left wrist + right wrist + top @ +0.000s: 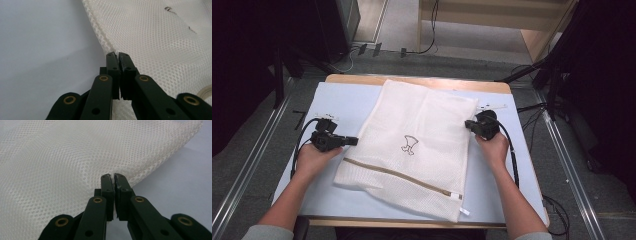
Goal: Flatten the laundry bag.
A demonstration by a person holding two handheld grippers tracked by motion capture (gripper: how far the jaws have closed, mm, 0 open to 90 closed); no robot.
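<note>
fingers (113,67) pinched together at mesh bag (412,145) edges

Mesh bag (412,145): small dark printed mark (408,144) too small to identify; far edge cropped in both gripper views.

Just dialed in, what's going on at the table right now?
A person holds a gripper in each hand at the two sides of a white mesh laundry bag that lies flat on the table. The left gripper is at the bag's left edge and the right gripper at its right edge, both with jaws closed. Whether either has pinched the mesh can't be told. The bag's zipper runs across the near end.
</note>
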